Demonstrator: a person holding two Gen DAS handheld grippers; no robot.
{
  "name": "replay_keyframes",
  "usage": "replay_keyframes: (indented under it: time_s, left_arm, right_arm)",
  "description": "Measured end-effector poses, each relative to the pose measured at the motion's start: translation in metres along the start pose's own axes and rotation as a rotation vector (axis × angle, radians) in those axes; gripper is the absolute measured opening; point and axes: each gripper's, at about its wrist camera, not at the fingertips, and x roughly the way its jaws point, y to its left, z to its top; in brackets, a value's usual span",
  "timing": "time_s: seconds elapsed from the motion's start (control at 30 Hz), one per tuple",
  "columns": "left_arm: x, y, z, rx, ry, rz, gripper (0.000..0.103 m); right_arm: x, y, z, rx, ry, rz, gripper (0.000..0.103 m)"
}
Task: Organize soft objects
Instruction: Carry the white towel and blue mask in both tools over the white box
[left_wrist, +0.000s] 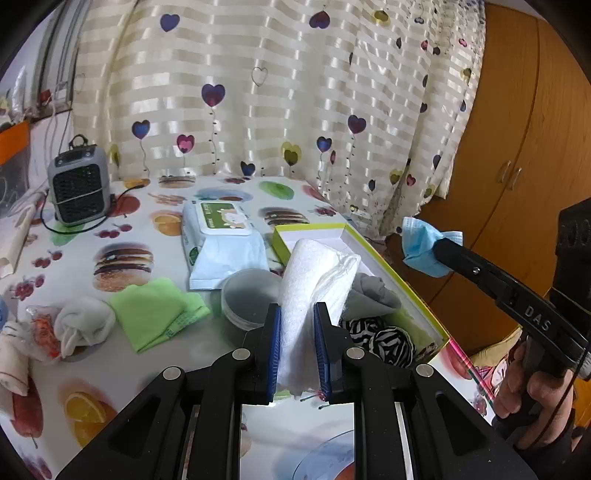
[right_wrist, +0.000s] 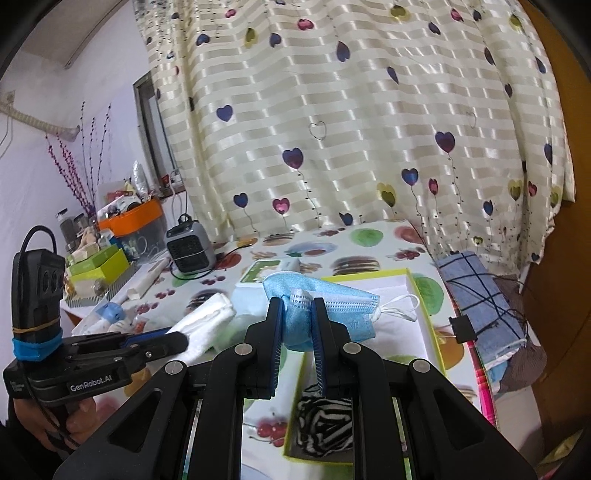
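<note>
Your left gripper clamps the white towel over the box's near edge — your right gripper pinches the mask; curtain backs the desk.

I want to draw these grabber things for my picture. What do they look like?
Both are black plastic. The left gripper and right gripper have blue pads inside the jaws and round silver pins on the linkages. One handle reads "GenRobot.AI", the other "DAS". The left one's upright black box has blue tape, a rubber band and a black cable. The hand has a dark sleeve.
</note>
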Motion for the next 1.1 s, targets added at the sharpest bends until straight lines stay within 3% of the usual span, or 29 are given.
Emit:
replay_keyframes:
  time_s: [0.57,0.7,0.87,0.93,1.1]
  left_arm:
    - [0.029,-0.011,0.010,0.031,0.033,-0.014,0.016]
    - [0.036,-0.012,0.011,0.031,0.043,-0.015,0.016]
    - [0.040,-0.014,0.013,0.038,0.049,-0.012,0.016]
    - [0.042,-0.016,0.013,0.040,0.052,-0.011,0.016]
    - [0.046,-0.022,0.013,0.044,0.062,-0.018,0.016]
  right_arm:
    - [0.068,-0.063,-0.001,0.148,0.098,0.057,0.016]
    - [0.090,-0.074,-0.005,0.183,0.158,0.042,0.018]
    - [0.094,-0.080,-0.012,0.209,0.172,0.018,0.030]
    - [0.086,-0.081,-0.010,0.218,0.144,0.029,0.053]
    - [0.072,-0.083,-0.004,0.233,0.102,0.043,0.055]
